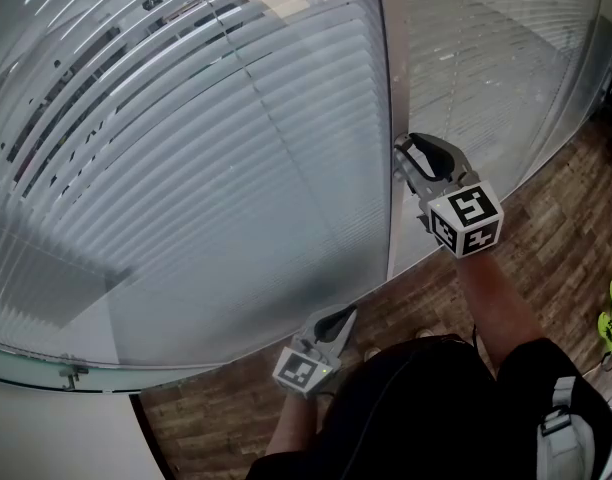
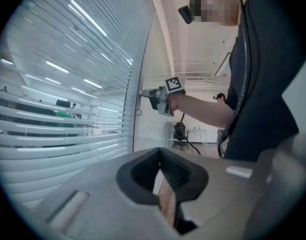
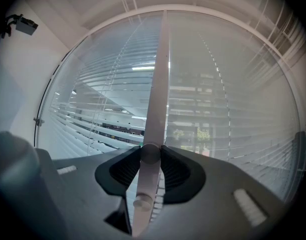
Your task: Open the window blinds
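Nearest the camera is the person's black top (image 1: 426, 408), above a brown wood-plank floor (image 1: 546, 238). The grey left hand-held gripper (image 1: 338, 318) hangs low beside the glass, its dark ribbed jaws drawn together with nothing between them. Further out, the grey right hand-held gripper (image 1: 402, 156) points at the pale vertical window post (image 1: 391, 68), and its jaws are clamped on a small round pale knob (image 3: 150, 154) that sticks out from that post. Behind the curved glass on both sides of the post hang the white horizontal-slat window blinds (image 1: 186, 168), which cover the panes. In the right gripper view, greenery shows faintly between the slats of the pane right of the post.
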